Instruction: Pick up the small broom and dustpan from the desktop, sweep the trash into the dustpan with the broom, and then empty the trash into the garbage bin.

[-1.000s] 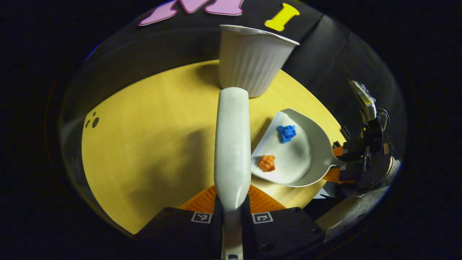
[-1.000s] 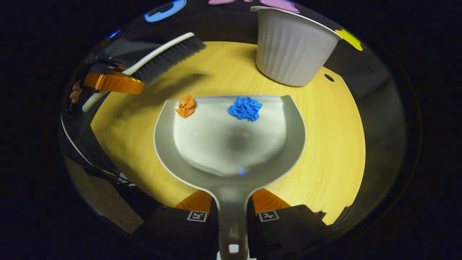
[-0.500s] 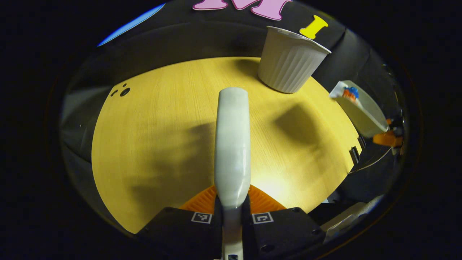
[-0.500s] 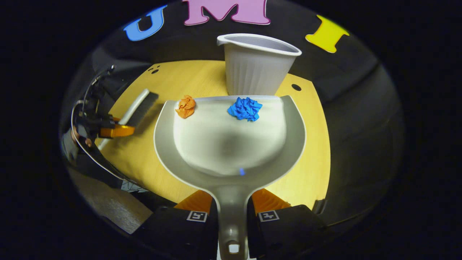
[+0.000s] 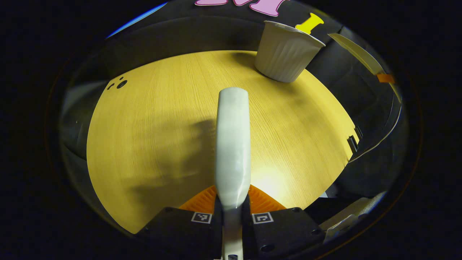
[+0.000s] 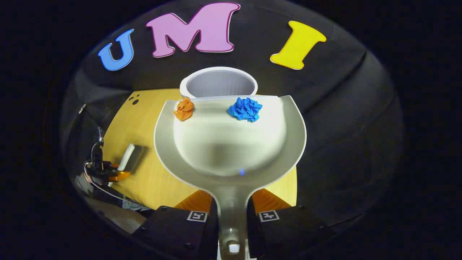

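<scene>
Dustpan [image 6: 231,144]: pale, orange wad [image 6: 184,108] + blue wad [image 6: 245,108] inside.

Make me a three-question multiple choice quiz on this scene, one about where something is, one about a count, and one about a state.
1. Where is the dustpan's front lip?
A. flat on the desktop
B. held up by the garbage bin's open mouth
C. under the broom

2. How many crumpled paper balls lie in the dustpan?
A. one
B. two
C. four

3. What is the left gripper doing?
A. hanging open
B. shut on the broom handle
C. gripping the bin

Answers:
1. B, the right gripper view shows the lip raised off the desktop and meeting the bin's rim.
2. B, an orange paper ball and a blue paper ball sit near the lip.
3. B, in the left gripper view both fingers press the handle.
</scene>
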The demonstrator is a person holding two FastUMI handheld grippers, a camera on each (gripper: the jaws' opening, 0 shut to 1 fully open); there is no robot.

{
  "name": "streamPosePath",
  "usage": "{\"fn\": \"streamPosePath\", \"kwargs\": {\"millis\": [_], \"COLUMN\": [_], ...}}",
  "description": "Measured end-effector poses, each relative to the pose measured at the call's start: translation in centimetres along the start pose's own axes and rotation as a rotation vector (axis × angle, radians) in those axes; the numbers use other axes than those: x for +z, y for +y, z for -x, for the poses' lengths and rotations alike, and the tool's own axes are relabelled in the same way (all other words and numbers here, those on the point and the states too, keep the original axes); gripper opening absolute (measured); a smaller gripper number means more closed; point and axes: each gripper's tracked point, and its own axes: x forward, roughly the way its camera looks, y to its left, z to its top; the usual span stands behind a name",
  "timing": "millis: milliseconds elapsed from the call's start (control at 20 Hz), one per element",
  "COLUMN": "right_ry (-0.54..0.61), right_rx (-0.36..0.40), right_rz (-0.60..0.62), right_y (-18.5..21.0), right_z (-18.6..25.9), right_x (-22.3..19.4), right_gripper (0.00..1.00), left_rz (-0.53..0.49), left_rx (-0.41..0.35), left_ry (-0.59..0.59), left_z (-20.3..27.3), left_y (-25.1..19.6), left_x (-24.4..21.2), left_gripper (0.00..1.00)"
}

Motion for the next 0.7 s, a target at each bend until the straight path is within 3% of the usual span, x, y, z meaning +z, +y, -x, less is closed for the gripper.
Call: {"fn": "streamPosePath", "kwargs": {"millis": [50, 350, 700], "right_ry": [-0.005, 0.020, 0.162], "right_rx": [-0.017, -0.155, -0.247], "right_rz": [-0.005, 0.053, 0.207], "right_y": [-0.5, -4.0, -5.9], "right_z": [-0.3, -2.6, -4.4], "right_x": [1.3, 6.6, 10.3], "right_gripper": [0.36, 0.36, 0.36], "left_rz": [-0.004, 0.012, 0.024], "left_rx": [0.000, -0.010, -0.016], "left_ry": [-0.001, -0.007, 0.004], "left_z": [0.0, 0.1, -0.1], "left_y": [0.1, 0.2, 1.0], "left_x": [-0.1, -0.3, -0.7], "left_gripper": [0.26, 0.26, 0.26]}}
